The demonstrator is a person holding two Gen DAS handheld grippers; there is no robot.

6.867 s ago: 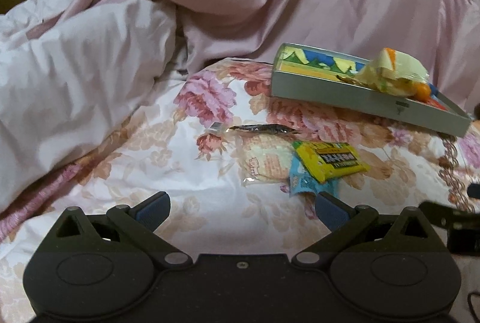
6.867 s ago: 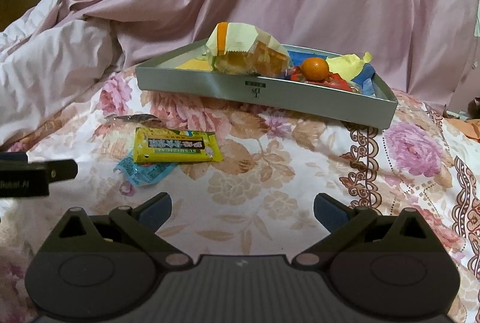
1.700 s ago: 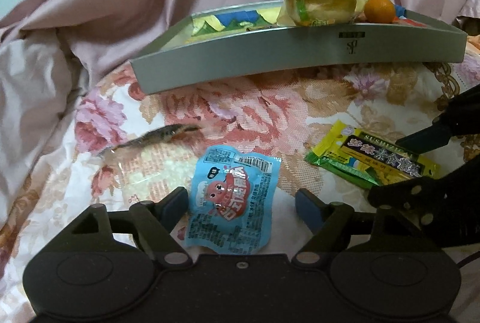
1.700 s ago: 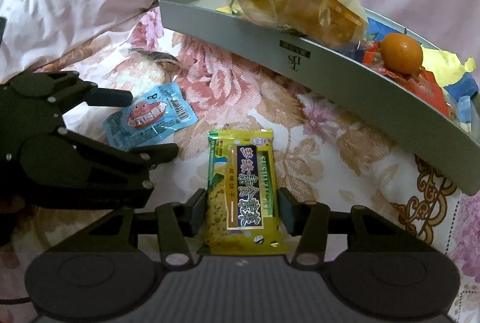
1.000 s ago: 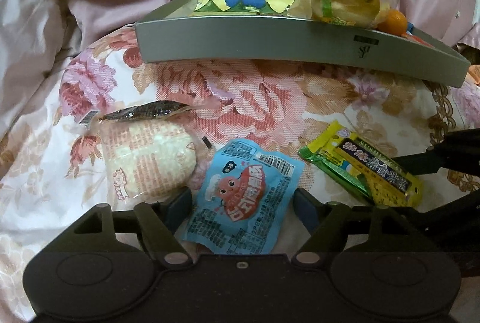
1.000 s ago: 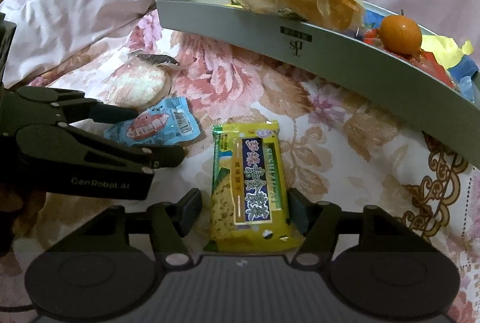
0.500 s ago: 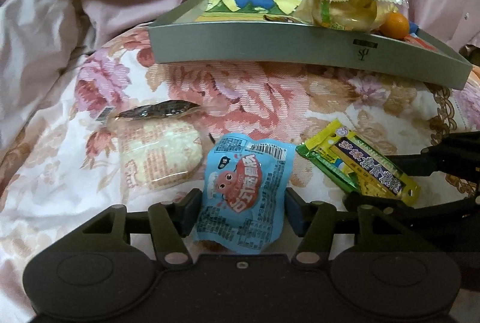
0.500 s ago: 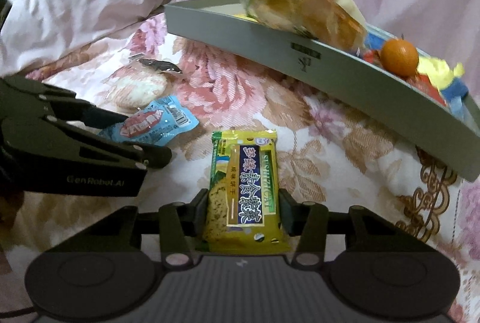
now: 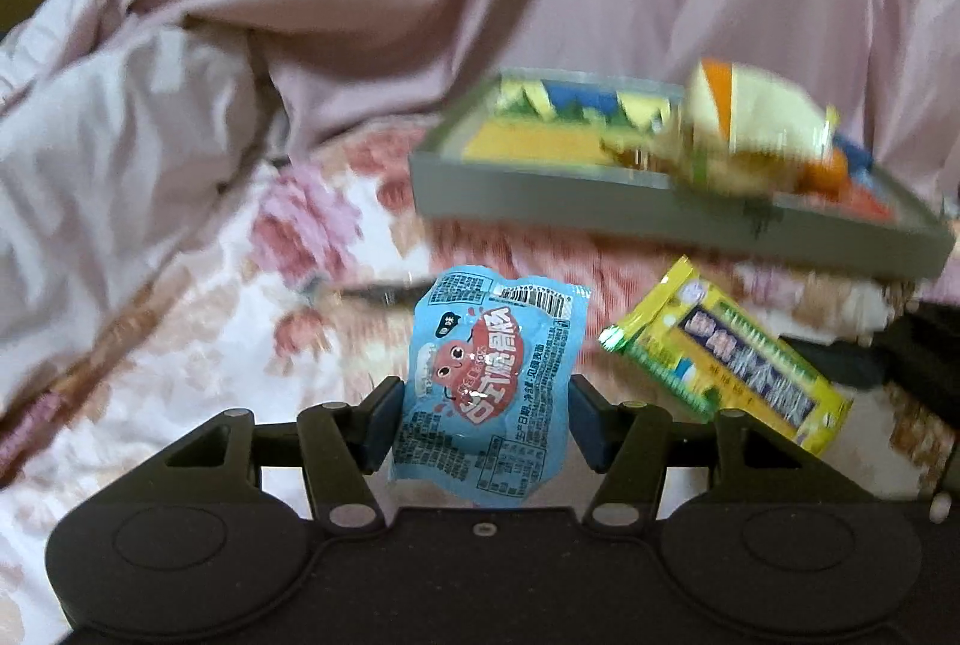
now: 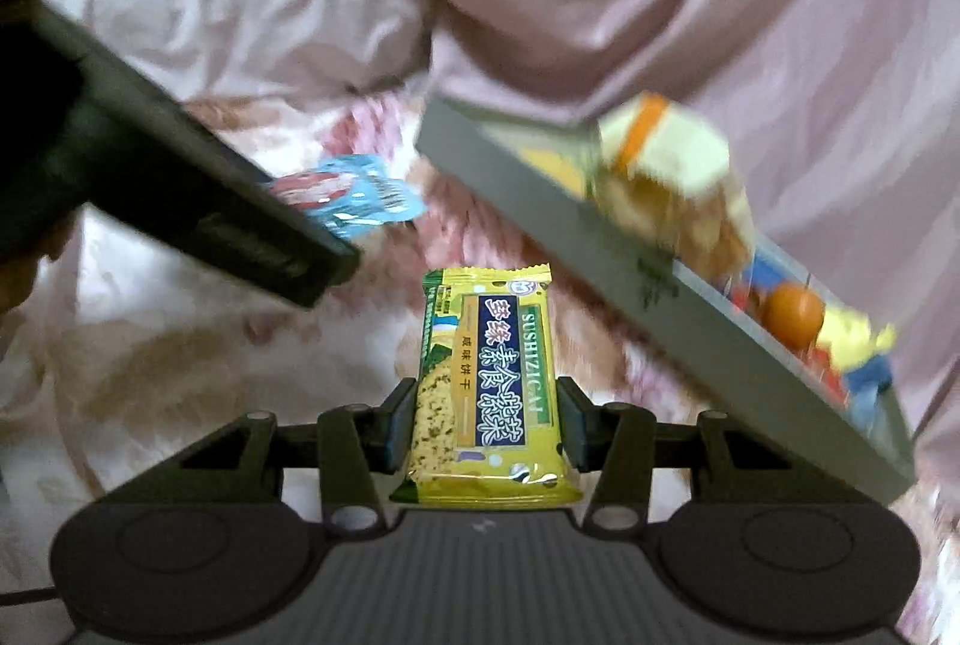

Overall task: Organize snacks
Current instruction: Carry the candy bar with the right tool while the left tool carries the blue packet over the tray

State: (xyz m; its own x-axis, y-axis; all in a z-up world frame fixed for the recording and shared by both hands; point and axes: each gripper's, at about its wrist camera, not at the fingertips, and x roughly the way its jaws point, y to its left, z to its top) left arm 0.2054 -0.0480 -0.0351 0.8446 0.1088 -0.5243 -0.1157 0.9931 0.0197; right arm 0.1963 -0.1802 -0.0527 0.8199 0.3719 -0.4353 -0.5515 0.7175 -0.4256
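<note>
Pink duvet [image 9: 150, 153] fills upper half of both views, bunched in folds, paler part at upper left. Below it, floral bedsheet [image 9: 198, 321] covers the lower left and centre, blurred in both views.

Grey tray [image 9: 540, 201] sits on the sheet, right of centre in left wrist view; in right wrist view it runs diagonally from centre top down to the right edge. Tray holds a yellow-orange wrapped bun [image 10: 672, 177] leaning at its near wall, a small orange fruit [image 10: 792, 312] further right, plus yellow, blue and red wrappers, too blurred to tell apart.

Left gripper [image 9: 486, 426] at bottom centre of its view, jaws closed narrow on the blue snack packet [image 9: 492, 381], pads pressing both side edges of the packet's lower half. Packet stands upright between the fingers, cartoon print facing camera, top edge up near frame centre. Appears lifted off the sheet.

Right gripper [image 10: 486, 429] at bottom centre of its view, jaws narrow, clamped on the yellow cracker packet [image 10: 489, 387], pads on its two long edges near the lower end. Packet points straight ahead, away from the camera, with "SUSHIZICAI" readable on the label. Same packet shows at right middle of left wrist view, tilted, just below the tray's near wall.

Left gripper body crosses upper left of right wrist view as a dark bar, blue packet tip poking out beyond it. A thin dark wrapper [image 9: 384, 292] lies on the sheet left of the blue packet, blurred.
</note>
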